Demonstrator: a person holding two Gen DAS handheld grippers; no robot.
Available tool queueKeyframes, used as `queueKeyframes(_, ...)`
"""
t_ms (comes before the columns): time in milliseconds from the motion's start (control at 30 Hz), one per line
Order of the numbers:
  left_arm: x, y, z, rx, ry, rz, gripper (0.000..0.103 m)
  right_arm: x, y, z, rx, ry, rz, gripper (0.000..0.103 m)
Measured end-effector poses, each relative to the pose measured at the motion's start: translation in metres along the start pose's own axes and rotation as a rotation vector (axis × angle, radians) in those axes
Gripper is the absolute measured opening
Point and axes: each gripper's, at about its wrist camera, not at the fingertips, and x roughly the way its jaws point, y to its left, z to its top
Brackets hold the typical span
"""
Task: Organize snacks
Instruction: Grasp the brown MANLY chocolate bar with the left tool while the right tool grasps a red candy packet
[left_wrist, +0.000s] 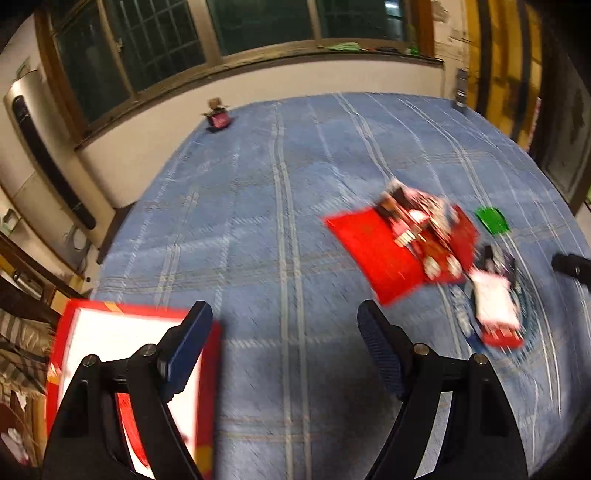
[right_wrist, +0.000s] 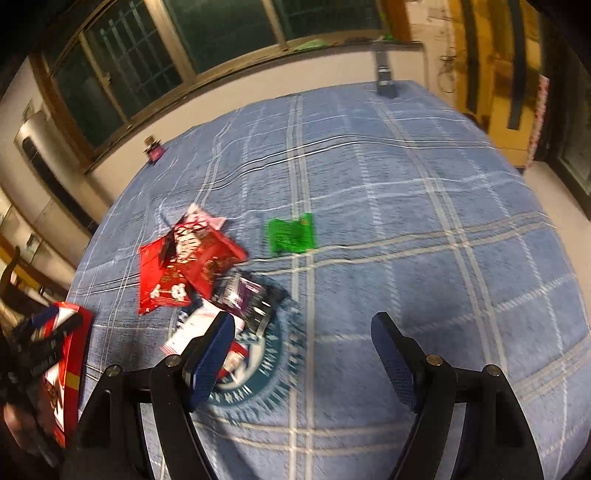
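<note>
Both grippers hang spread and empty over the blue bed, but the right gripper (right_wrist: 301, 354) is nearer the snack pile (right_wrist: 192, 262), lying just ahead to its left, while the left gripper (left_wrist: 284, 350) hovers beside the red box (left_wrist: 136, 328).

My table cloth (right_wrist: 406, 229) is blue with white lines that cross. On it is a round teal mark (right_wrist: 258, 373). The big snack bags (right_wrist: 192, 266) are red. One small packet (right_wrist: 291, 232) is green. The box (left_wrist: 92, 332) is red outside and white inside.
</note>
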Motion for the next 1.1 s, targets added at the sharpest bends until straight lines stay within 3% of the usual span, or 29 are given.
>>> queueKeyframes(200, 0.029, 0.002, 0.03, -0.002, 0.026, -0.011, 0.081, 0.038, 0.036, 0.028, -0.049, 0.05, 0.125, 0.078)
queueKeyframes(433, 0.069, -0.003, 0.06, -0.048, 0.109, -0.038, 0.081, 0.092, 0.046, 0.049, 0.127, 0.185, 0.282, 0.07)
queueKeyframes(600, 0.072, -0.017, 0.075, -0.026, 0.087, -0.065, 0.081, 0.117, 0.044, 0.057, 0.225, 0.235, 0.289, 0.063)
queueKeyframes(633, 0.072, -0.019, 0.077, -0.018, 0.087, -0.075, 0.081, 0.12, 0.044, 0.059, 0.236, 0.221, 0.29, 0.061)
queueKeyframes(700, 0.074, -0.026, 0.082, -0.012, 0.101, -0.104, 0.081, 0.124, 0.044, 0.061, 0.24, 0.221, 0.263, 0.041)
queueKeyframes(733, 0.076, -0.028, 0.084, -0.017, 0.109, -0.115, 0.081, 0.125, 0.043, 0.062, 0.237, 0.217, 0.266, 0.039)
queueKeyframes(900, 0.093, -0.05, 0.092, -0.022, 0.163, -0.139, 0.081, 0.116, 0.038, 0.054, 0.199, 0.168, 0.301, 0.03)
queueKeyframes(1100, 0.115, -0.08, 0.096, -0.037, 0.213, -0.121, 0.081, 0.089, 0.014, 0.044, 0.159, 0.058, 0.333, 0.027)
